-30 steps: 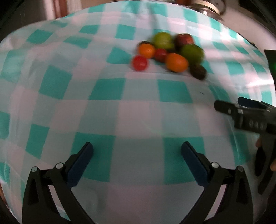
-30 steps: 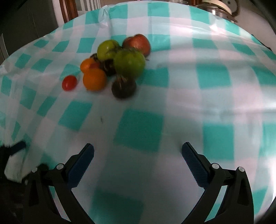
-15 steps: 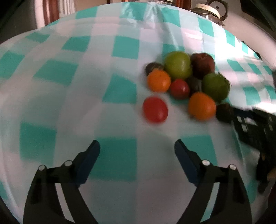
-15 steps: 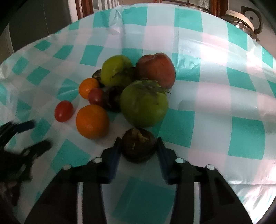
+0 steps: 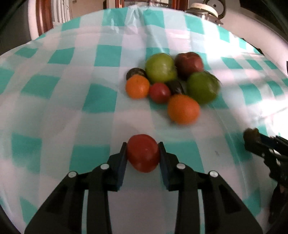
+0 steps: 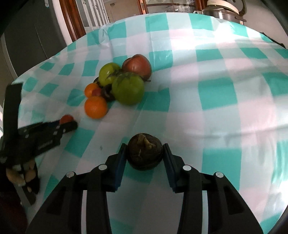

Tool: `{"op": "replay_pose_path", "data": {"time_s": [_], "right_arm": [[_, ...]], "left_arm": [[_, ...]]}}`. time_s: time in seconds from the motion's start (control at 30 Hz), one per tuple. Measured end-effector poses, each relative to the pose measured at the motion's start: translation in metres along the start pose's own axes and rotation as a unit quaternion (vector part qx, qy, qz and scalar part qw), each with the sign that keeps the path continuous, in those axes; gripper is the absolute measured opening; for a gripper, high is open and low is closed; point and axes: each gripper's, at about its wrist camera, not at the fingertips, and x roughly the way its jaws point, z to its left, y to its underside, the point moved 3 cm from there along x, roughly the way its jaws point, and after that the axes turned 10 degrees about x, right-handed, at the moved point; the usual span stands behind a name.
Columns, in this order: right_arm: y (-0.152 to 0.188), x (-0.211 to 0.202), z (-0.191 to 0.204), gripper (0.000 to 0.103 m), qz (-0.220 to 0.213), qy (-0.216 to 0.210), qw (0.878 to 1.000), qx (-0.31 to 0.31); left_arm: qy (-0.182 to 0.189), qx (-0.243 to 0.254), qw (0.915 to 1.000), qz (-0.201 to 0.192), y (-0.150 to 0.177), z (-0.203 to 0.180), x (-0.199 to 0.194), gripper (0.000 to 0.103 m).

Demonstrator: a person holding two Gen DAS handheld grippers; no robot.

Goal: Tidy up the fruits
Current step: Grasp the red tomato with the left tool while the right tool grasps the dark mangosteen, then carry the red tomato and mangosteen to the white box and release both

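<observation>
My left gripper (image 5: 143,153) is shut on a small red tomato (image 5: 143,153), held in front of the fruit pile. The pile holds two oranges (image 5: 183,109), a red tomato (image 5: 159,92), two green fruits (image 5: 160,67), a dark red fruit (image 5: 189,62) and dark round fruits (image 5: 175,87). My right gripper (image 6: 144,153) is shut on a dark mangosteen (image 6: 144,152), away from the pile (image 6: 128,88). The right gripper with the mangosteen shows at the right edge of the left wrist view (image 5: 261,144); the left gripper shows in the right wrist view (image 6: 68,122).
The table carries a teal and white checked cloth (image 5: 100,97) that also fills the right wrist view (image 6: 216,93). A metal pot with a lid (image 6: 223,10) stands beyond the far edge. Wooden chair backs (image 5: 44,19) stand behind the table on the left.
Both grippers came in and closed: the left on the small red tomato, the right on the dark mangosteen. Both have since drawn back from the pile with their fruit.
</observation>
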Motion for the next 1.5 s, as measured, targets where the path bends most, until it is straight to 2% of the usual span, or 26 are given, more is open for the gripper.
{"op": "replay_pose_path", "data": {"time_s": [0.2,0.37,0.5,0.73,0.97,1.13,1.3,1.5], "right_arm": [[0.043,-0.033,0.016,0.04,0.0,-0.004,1.0,-0.006],[0.092,-0.072,0.039,0.04,-0.004,-0.016,1.0,-0.017],[0.125,-0.099,0.061,0.04,-0.005,-0.027,0.999,-0.03],[0.154,-0.121,0.113,0.04,-0.004,-0.046,0.995,-0.091],[0.181,-0.119,0.159,0.04,0.015,-0.066,0.987,-0.143],[0.199,-0.121,0.19,0.04,0.029,-0.085,0.979,-0.181],[0.221,-0.129,0.225,0.04,0.034,-0.12,0.966,-0.228],[0.258,-0.13,0.274,0.041,0.061,-0.161,0.941,-0.292]], "left_arm": [[0.003,-0.012,0.9994,-0.033,0.045,-0.018,-0.063,0.034],[0.0,-0.014,0.9985,-0.053,0.106,-0.025,-0.124,0.034],[-0.004,-0.029,0.9982,-0.053,0.153,-0.021,-0.162,0.034],[-0.03,-0.048,0.9966,-0.061,0.21,0.005,-0.205,0.034],[-0.04,-0.071,0.9953,-0.052,0.25,0.029,-0.217,0.034],[-0.052,-0.091,0.9934,-0.047,0.281,0.044,-0.229,0.034],[-0.076,-0.116,0.9894,-0.045,0.314,0.064,-0.249,0.034],[-0.112,-0.158,0.9805,-0.033,0.363,0.098,-0.268,0.034]]}}
